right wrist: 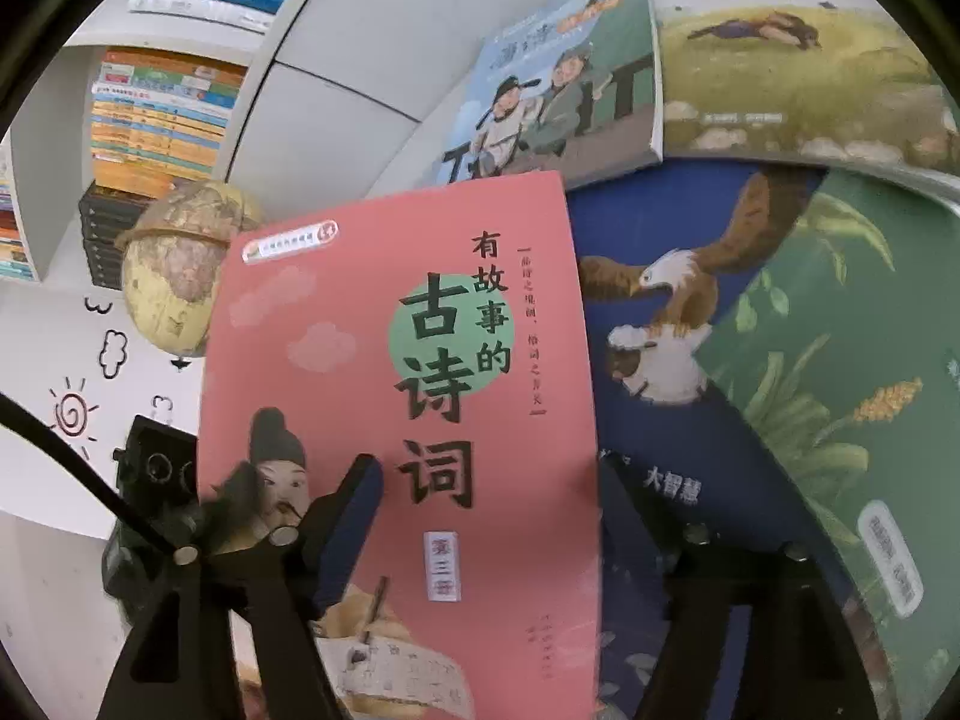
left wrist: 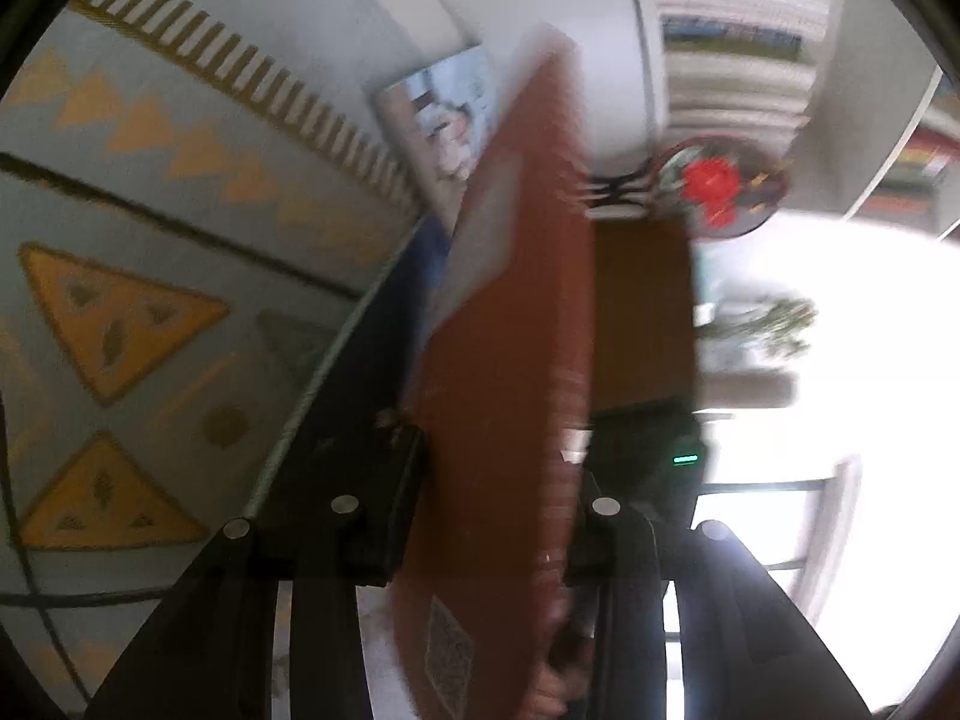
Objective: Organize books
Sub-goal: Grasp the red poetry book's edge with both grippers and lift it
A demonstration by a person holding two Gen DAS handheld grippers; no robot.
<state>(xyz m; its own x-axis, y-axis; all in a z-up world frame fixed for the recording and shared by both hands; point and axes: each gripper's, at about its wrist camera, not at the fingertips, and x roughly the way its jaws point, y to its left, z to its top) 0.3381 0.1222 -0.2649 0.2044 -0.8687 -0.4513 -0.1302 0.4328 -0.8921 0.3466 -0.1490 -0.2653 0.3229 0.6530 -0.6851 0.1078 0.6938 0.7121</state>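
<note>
In the right wrist view, a pink book (right wrist: 420,360) with large black characters faces the camera, upright and a little tilted. My right gripper (right wrist: 489,468) is open and wide. Its left finger (right wrist: 348,510) lies in front of the cover and its right finger (right wrist: 624,516) sits behind the book's right edge, neither pressing. The left wrist view, which is blurred, shows the same book (left wrist: 510,330) edge-on, reddish. My left gripper (left wrist: 498,468) is shut on it, with a pad on each side. A blurred black body (right wrist: 150,480) at the book's lower left looks like that gripper.
Behind the pink book lie a dark blue eagle book (right wrist: 672,312), a green plant book (right wrist: 840,390), a cartoon-figures book (right wrist: 558,90) and a yellow-field book (right wrist: 798,72). A globe (right wrist: 180,264) and filled bookshelf (right wrist: 156,114) stand left. Below lies a triangle-patterned rug (left wrist: 120,312).
</note>
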